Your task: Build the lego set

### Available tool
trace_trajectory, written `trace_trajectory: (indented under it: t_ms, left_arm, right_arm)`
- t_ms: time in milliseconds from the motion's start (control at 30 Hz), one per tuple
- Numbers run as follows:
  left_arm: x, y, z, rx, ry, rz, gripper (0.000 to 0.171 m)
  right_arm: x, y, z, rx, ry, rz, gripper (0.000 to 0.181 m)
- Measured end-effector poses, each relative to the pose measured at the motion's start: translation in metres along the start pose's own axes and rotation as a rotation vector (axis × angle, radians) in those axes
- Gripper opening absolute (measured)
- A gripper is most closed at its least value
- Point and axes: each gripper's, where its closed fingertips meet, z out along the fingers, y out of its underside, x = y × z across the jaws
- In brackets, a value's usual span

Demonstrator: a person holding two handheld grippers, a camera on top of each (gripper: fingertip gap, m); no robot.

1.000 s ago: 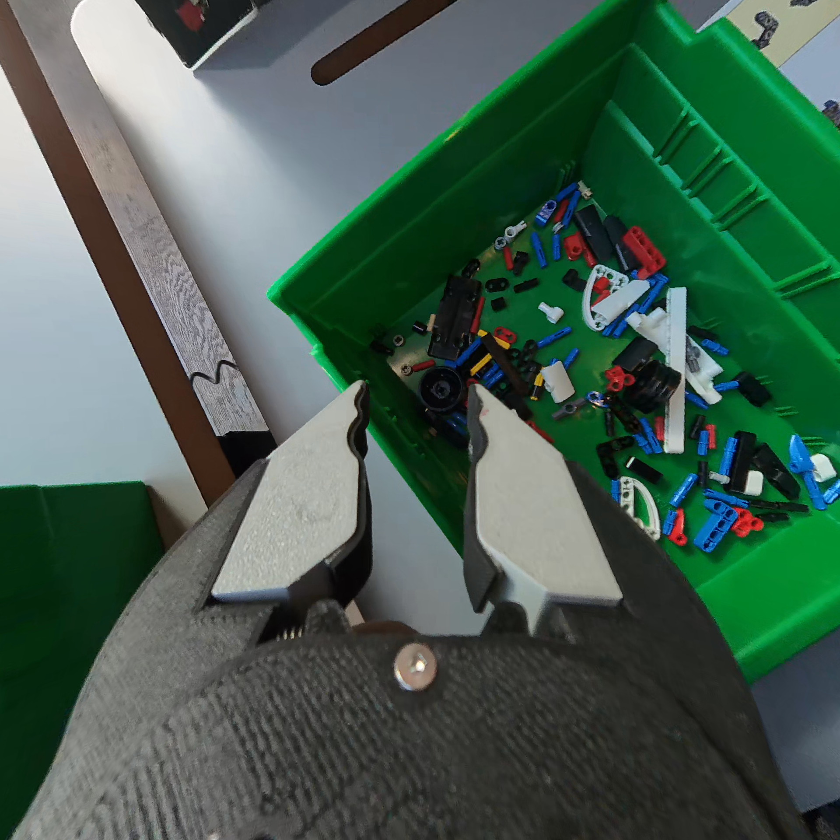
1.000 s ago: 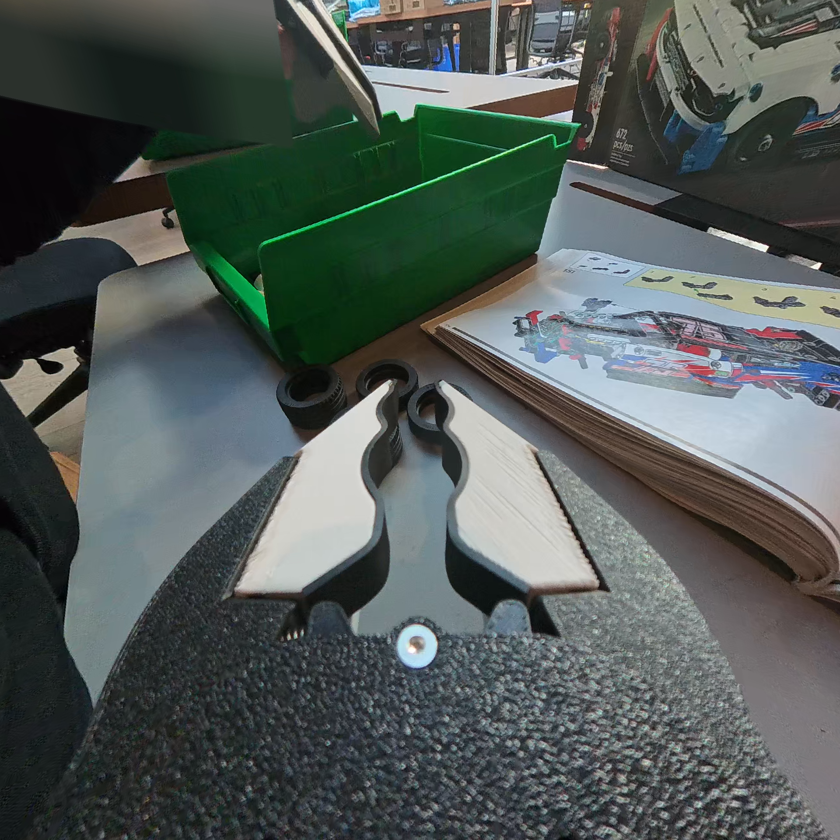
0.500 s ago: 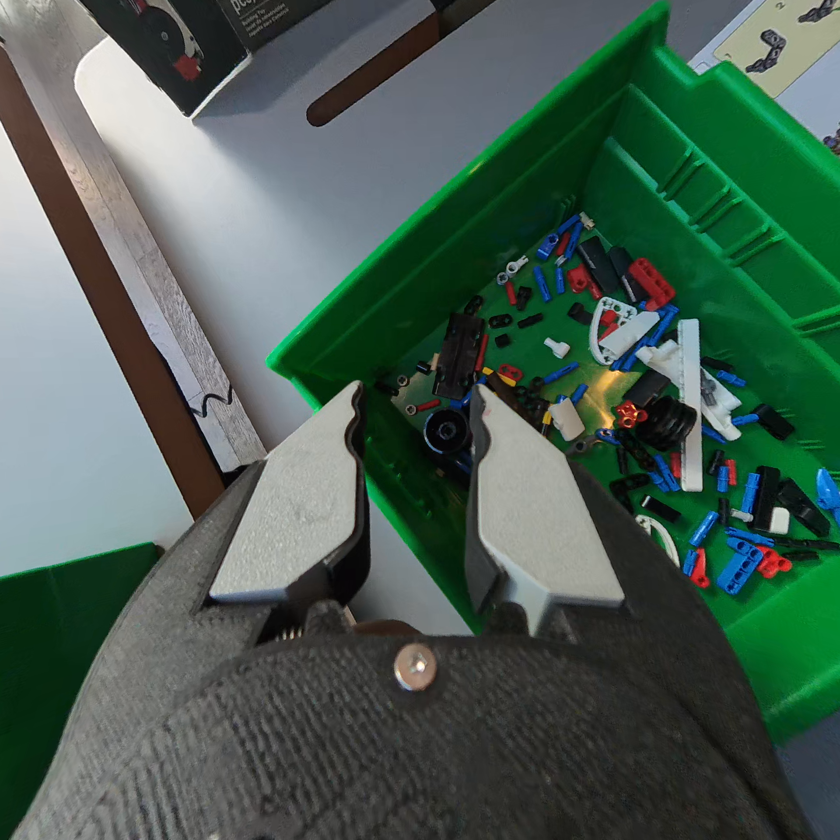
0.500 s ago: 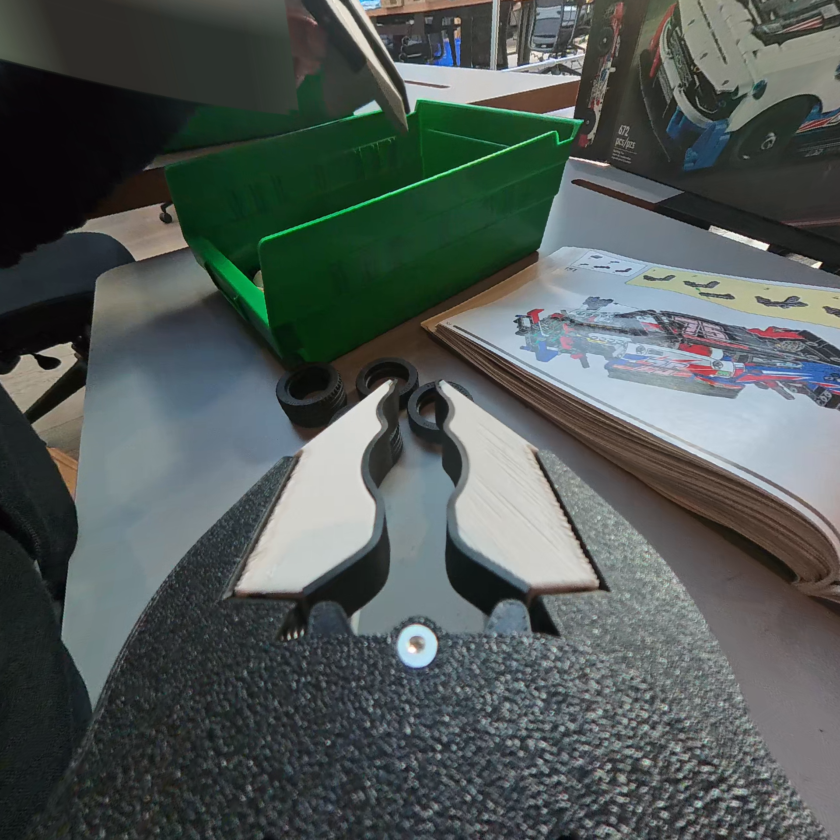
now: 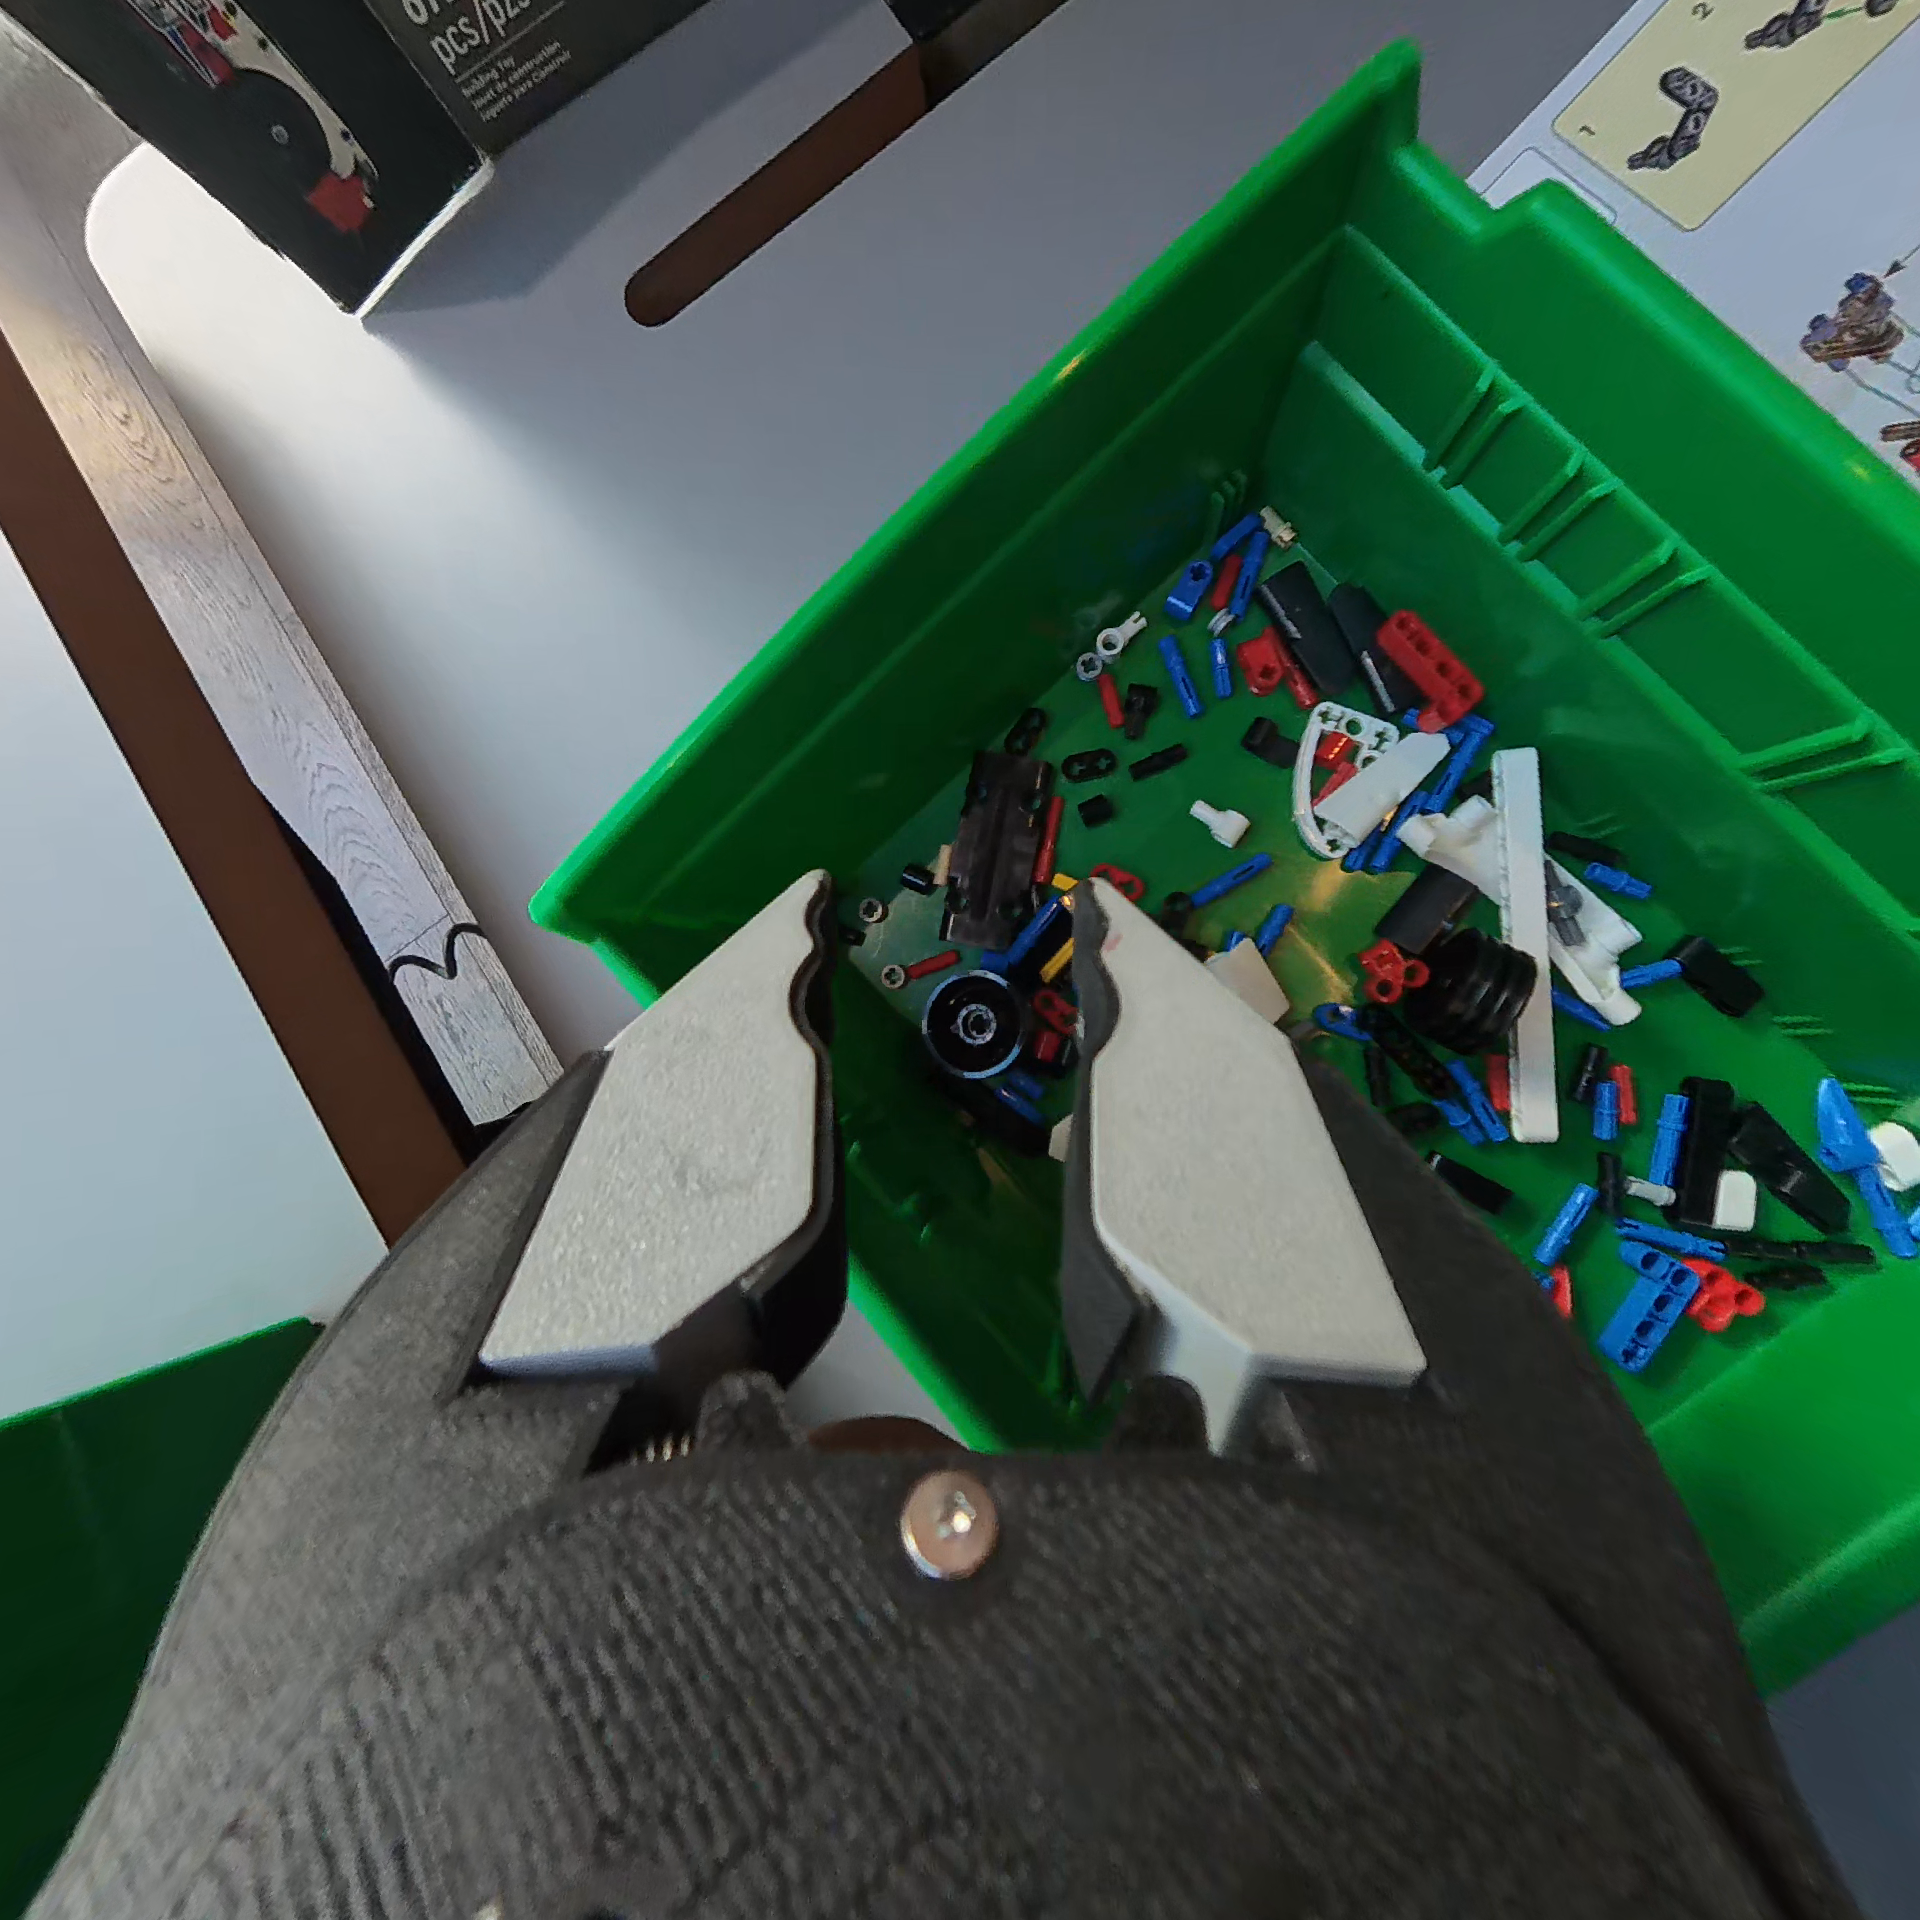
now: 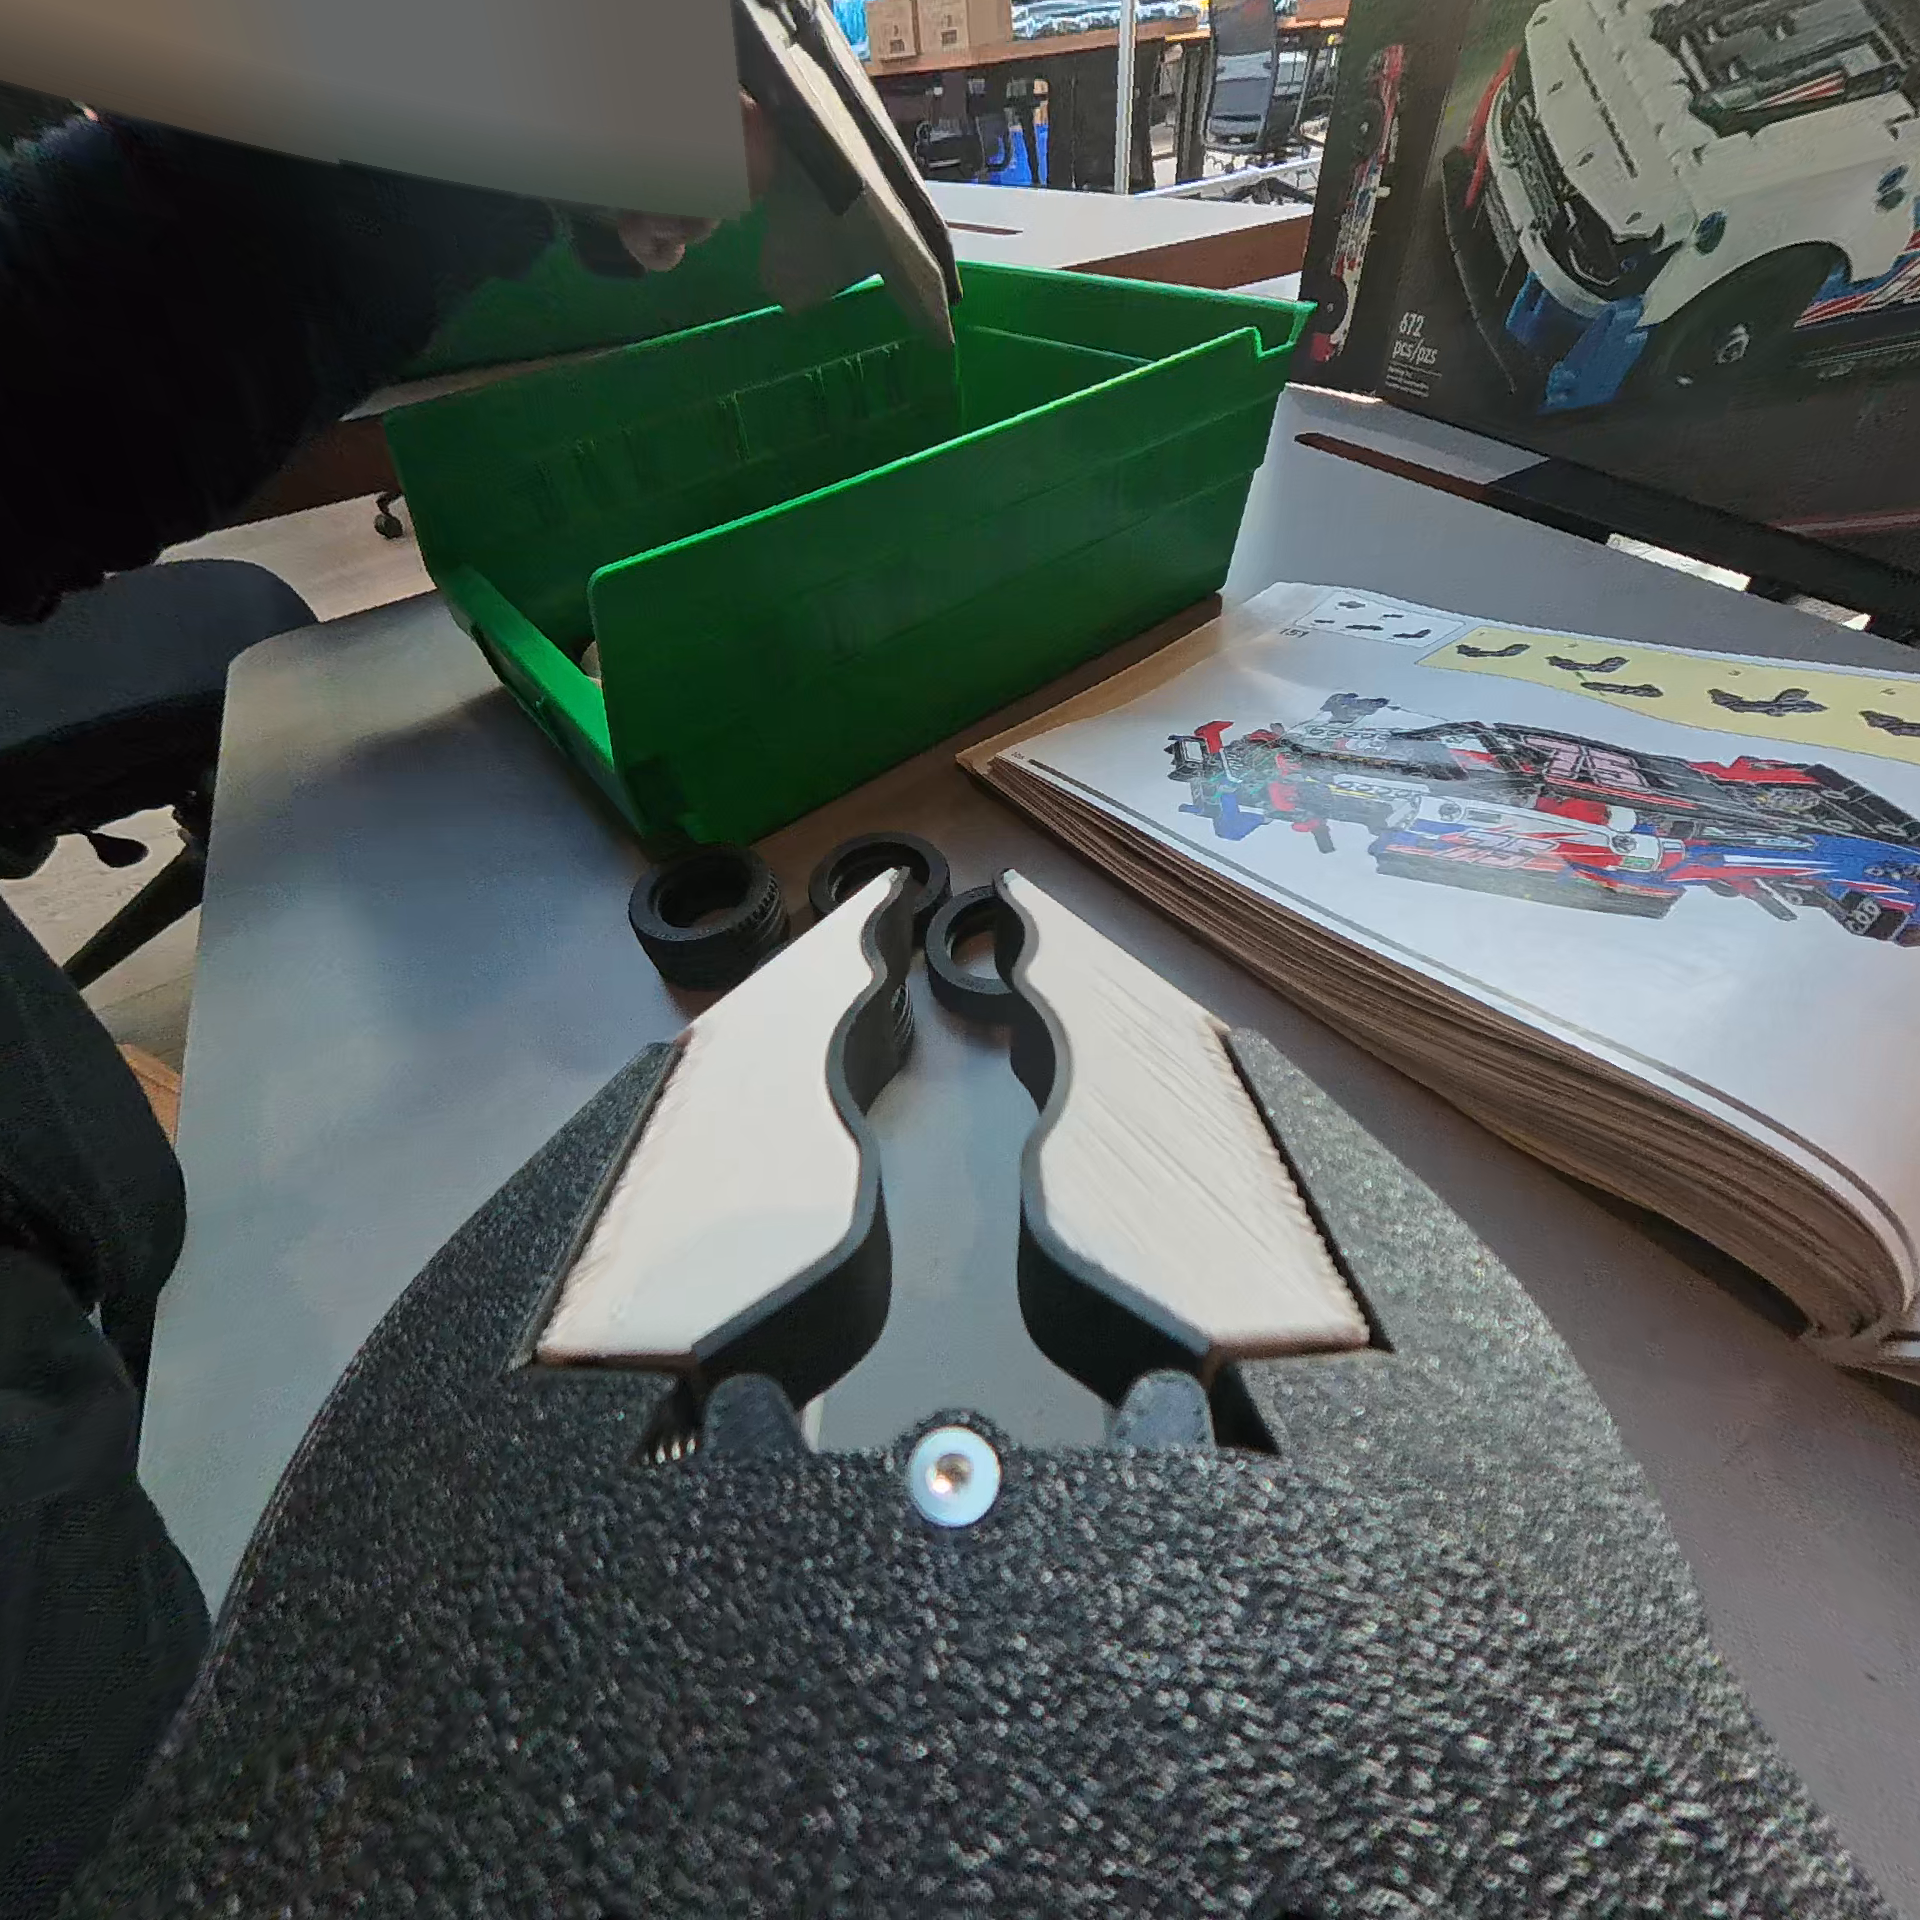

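A green bin (image 5: 935, 582) holds several loose lego pieces in blue, red, black and white. A black wheel hub (image 5: 977, 1027) lies near the bin's near corner. My left gripper (image 5: 951, 899) is open and empty, hovering over that corner with the hub seen between its fingers. In the right wrist view the bin (image 6: 883, 623) stands on the table and the left gripper's fingers (image 6: 862, 197) hang above it. Three black tyres (image 6: 710, 914) lie on the table in front of the bin. My right gripper (image 6: 948, 878) is open and empty, just short of the tyres.
An open instruction book (image 6: 1507, 831) lies right of the tyres. The lego set box (image 6: 1621, 208) stands at the back right; it also shows in the left wrist view (image 5: 312, 114). A second green bin (image 5: 114, 1475) sits at lower left. A person's dark sleeve (image 6: 94, 416) fills the left. Spacing between my two grippers at the tips: around 35 cm.
My left gripper has moved forward and lower over the bin's near corner, so the wheel hub now lies between its fingers. The right gripper has not moved.
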Motion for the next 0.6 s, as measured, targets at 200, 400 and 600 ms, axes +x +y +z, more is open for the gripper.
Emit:
trace_trajectory:
  t_ms: [200, 400, 600]
  left_arm:
    - [0.002, -0.002, 0.004, -0.020, 0.005, 0.019, 0.042]
    - [0.016, -0.001, 0.015, -0.105, 0.069, 0.143, 0.028]
    - [0.045, -0.009, 0.046, -0.218, 0.154, 0.371, 0.022]
  right_arm:
    - [0.001, -0.001, 0.000, 0.005, 0.001, 0.004, 0.014]
    - [0.000, 0.000, 0.000, 0.000, 0.001, -0.002, 0.014]
    - [-0.001, 0.000, 0.000, 0.001, 0.006, -0.017, 0.013]
